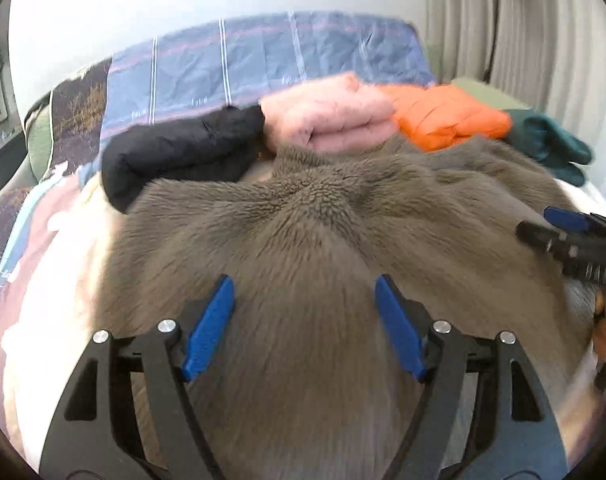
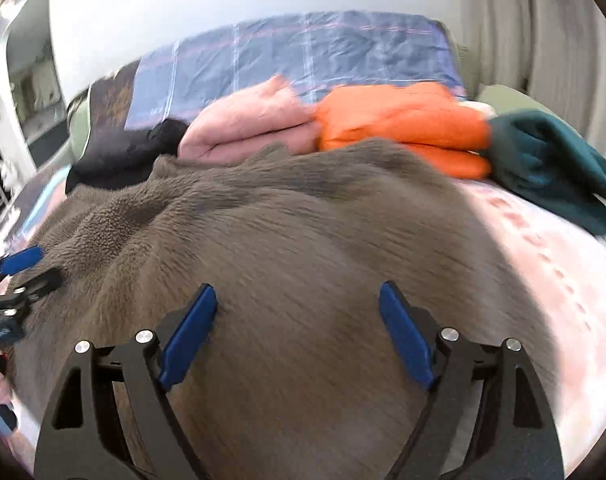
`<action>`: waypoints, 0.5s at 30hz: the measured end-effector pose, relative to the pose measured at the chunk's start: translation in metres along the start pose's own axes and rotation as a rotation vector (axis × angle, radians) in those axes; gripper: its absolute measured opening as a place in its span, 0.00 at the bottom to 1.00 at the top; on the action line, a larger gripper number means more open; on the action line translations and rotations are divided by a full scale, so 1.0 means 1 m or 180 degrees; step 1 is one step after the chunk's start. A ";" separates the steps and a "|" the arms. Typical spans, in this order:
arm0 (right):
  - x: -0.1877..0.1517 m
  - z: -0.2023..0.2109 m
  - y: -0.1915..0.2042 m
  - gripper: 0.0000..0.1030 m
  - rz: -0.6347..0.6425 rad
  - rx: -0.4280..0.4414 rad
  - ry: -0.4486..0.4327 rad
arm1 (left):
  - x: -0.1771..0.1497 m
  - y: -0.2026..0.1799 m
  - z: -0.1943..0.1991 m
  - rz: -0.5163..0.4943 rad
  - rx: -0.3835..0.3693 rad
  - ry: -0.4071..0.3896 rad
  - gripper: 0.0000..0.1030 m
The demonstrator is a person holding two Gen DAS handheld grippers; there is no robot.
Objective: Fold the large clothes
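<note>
A large brown fleece garment [image 1: 323,208] lies spread over the bed and fills the middle of both views [image 2: 283,220]. My left gripper [image 1: 303,282] hovers over its near part with its blue pads wide apart and only fleece showing below the gap. My right gripper [image 2: 297,288] stands the same way over the garment's right part, open and gripping nothing. Each gripper shows at the edge of the other's view: the right gripper [image 1: 533,222] at the right edge, the left gripper [image 2: 43,266] at the left edge. Both views are blurred.
Behind the fleece lies a row of folded clothes: black [image 1: 183,148], pink [image 1: 331,116], orange [image 1: 451,116] and teal [image 1: 551,144]. A blue striped quilt [image 1: 263,56] stands against the wall. Pale patterned bedcover [image 2: 543,240] shows at the right, curtains [image 1: 543,40] beyond.
</note>
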State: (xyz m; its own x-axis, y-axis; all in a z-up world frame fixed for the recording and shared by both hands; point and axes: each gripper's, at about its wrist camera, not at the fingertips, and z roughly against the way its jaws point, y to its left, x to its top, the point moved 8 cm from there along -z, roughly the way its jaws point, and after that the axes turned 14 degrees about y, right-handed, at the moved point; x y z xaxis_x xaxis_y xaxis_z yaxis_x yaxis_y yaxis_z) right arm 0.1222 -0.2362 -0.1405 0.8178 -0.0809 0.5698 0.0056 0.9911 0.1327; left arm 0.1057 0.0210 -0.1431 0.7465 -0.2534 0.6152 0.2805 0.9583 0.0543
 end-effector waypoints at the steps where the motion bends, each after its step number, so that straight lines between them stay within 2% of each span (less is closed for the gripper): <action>1: -0.009 0.005 -0.018 0.81 -0.0071 -0.0065 0.0003 | -0.008 0.005 0.011 -0.0031 0.0034 -0.0049 0.77; 3: -0.027 -0.002 -0.044 0.82 -0.0128 -0.0016 0.0112 | -0.025 0.017 0.013 -0.0043 0.0202 0.0041 0.79; 4: -0.033 -0.005 -0.049 0.82 -0.0135 -0.0032 0.0113 | -0.036 0.029 0.001 -0.0014 0.0365 0.0200 0.83; 5: -0.037 -0.004 -0.052 0.83 -0.0151 -0.0082 0.0096 | -0.045 0.036 -0.011 0.0029 0.0300 0.0239 0.86; 7: -0.039 0.005 -0.049 0.83 -0.0150 -0.0131 0.0053 | -0.052 0.042 -0.016 0.0237 0.0039 0.0156 0.86; 10: -0.039 0.029 -0.056 0.83 -0.0330 0.0064 -0.0064 | -0.048 0.042 -0.008 0.0303 0.0090 0.0121 0.85; 12: -0.040 0.052 -0.077 0.83 -0.0580 0.0194 -0.0203 | -0.049 0.041 0.000 0.0287 0.0116 0.0119 0.84; 15: -0.051 0.075 -0.130 0.83 -0.1007 0.0062 -0.0274 | -0.059 0.056 0.028 0.0361 0.0192 -0.0014 0.84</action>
State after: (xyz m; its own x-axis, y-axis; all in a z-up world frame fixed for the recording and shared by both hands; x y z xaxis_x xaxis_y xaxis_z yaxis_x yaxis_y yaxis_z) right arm 0.0369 -0.3690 -0.1260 0.7255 -0.3940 0.5642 0.2399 0.9133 0.3292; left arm 0.0604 0.0930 -0.1541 0.7688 -0.1426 0.6234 0.1577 0.9870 0.0313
